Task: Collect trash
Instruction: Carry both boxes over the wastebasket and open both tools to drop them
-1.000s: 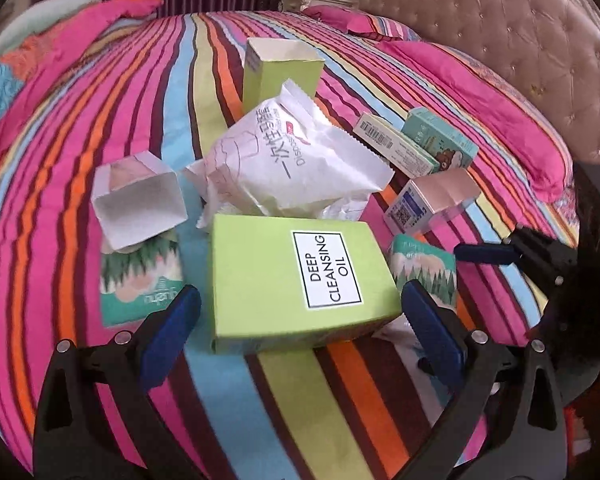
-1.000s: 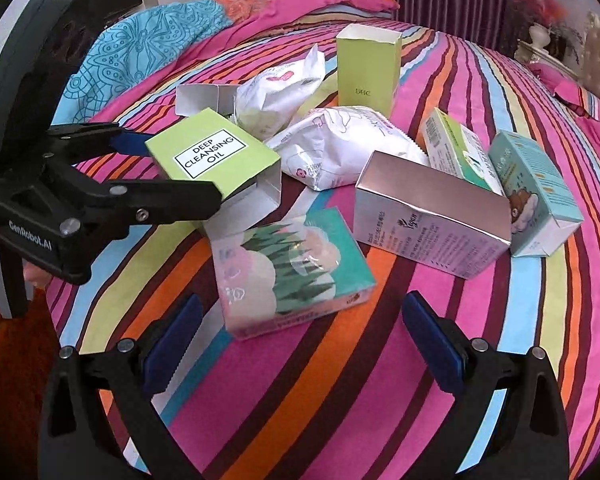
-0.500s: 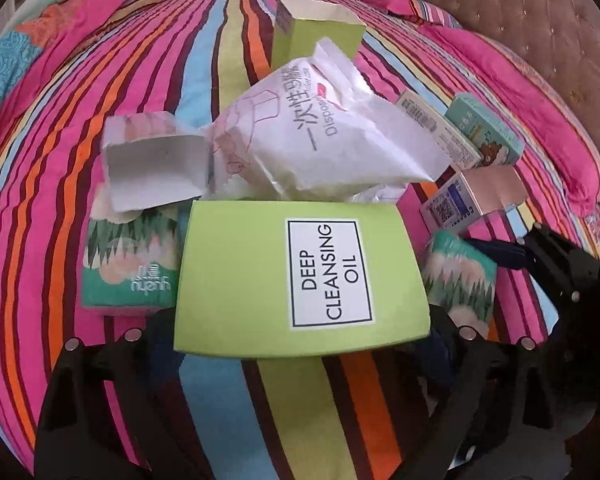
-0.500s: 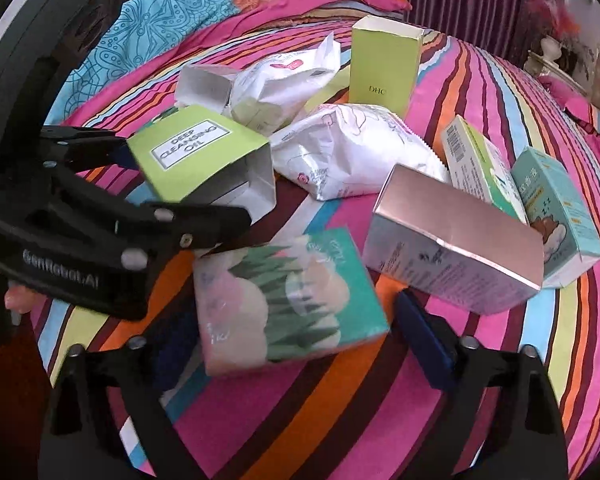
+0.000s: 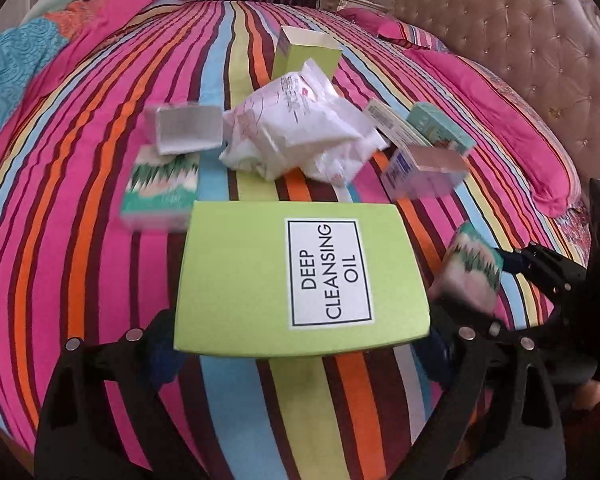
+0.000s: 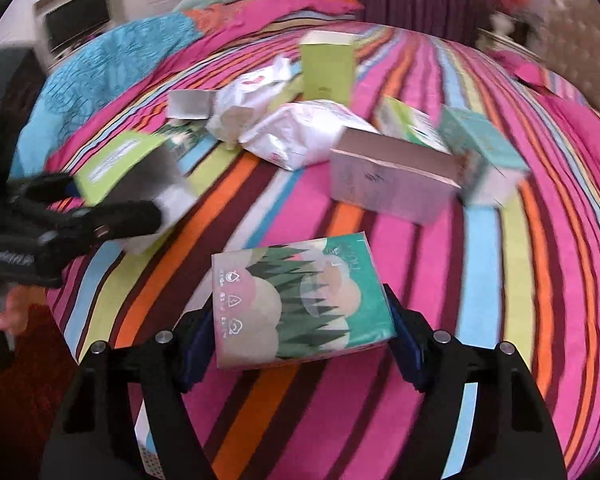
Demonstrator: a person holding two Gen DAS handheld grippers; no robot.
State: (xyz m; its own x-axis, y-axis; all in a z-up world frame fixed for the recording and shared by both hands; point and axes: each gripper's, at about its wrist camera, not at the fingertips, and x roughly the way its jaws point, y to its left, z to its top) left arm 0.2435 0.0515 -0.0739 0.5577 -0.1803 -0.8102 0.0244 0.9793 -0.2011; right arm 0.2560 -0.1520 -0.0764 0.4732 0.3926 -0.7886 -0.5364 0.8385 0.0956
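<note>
On the striped bed (image 5: 100,208), both tools are now loaded. Left tool (image 5: 300,354) is clamped on the lime green box (image 5: 296,276) labelled DEEP CLEANSING OIL; 1 s ago the box sat flat on the cover between spread fingers, now it is raised off the bed and the trash pile sits further back in the left wrist view. Right tool (image 6: 300,336) grips the tissue pack (image 6: 300,304) with the forest print by its 2 sides; 1 s ago that pack lay on the bed ahead of open fingers, now it is lifted clear of the stripes.

In the right wrist view the left tool and its box show at far left, blurred.

Rest of the trash is unmoved on the bed:
- white crumpled bags (image 5: 300,132) mid-pile
- upright green carton (image 5: 306,56) behind them
- open white box (image 5: 188,128) to the left, a 2nd tissue pack (image 5: 160,188) just in front of it
- pink box (image 6: 392,184), touching the teal box (image 6: 484,156) at its right end

Padded headboard (image 5: 540,60) at right in the left wrist view.
</note>
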